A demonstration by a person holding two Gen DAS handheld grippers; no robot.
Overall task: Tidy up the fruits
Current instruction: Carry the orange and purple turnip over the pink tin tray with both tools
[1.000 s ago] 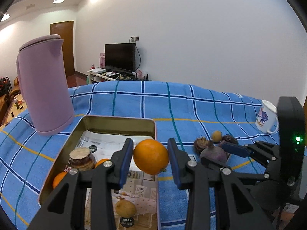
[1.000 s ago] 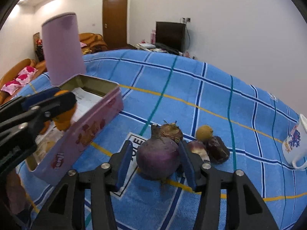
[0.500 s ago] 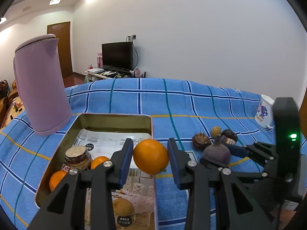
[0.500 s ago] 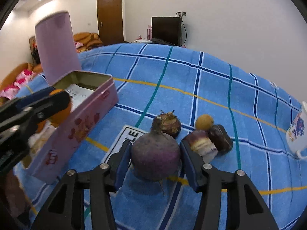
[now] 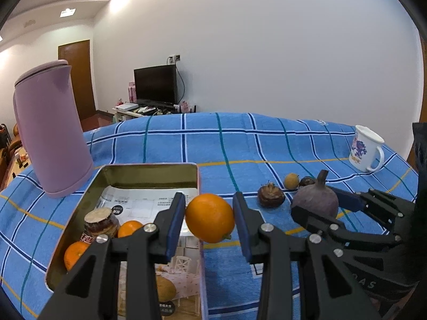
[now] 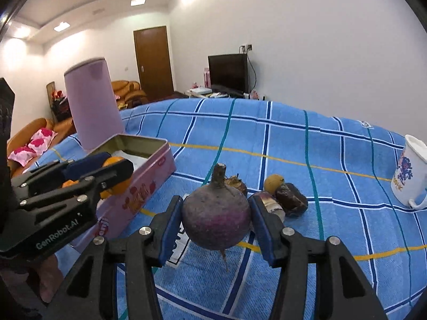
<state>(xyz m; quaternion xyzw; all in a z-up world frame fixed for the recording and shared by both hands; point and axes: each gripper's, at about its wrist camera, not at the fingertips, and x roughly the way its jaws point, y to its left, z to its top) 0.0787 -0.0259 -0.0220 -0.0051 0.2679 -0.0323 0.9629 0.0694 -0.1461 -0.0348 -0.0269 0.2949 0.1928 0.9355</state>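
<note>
Over the tin's (image 5: pixel 149 172) edge our left hand-held gripper (image 5: pixel 209 222) clamps an orange (image 5: pixel 210 221) — the right hand-held gripper (image 6: pixel 216 220) grips a purple turnip (image 6: pixel 216 218); next, lower and release inside.

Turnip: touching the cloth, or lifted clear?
Apart. Right wrist view: turnip hangs between the right gripper's pads, its root tip clear above the cloth.

Your left gripper (image 5: pixel 209 222) points slightly downward, its blue pads clamped on an orange (image 5: pixel 210 217) held above the tin's right rim (image 5: pixel 198 186). Your right gripper (image 6: pixel 216 220), beside it, is tilted down too, gripping a purple turnip (image 6: pixel 216 217) clear of the cloth.
</note>
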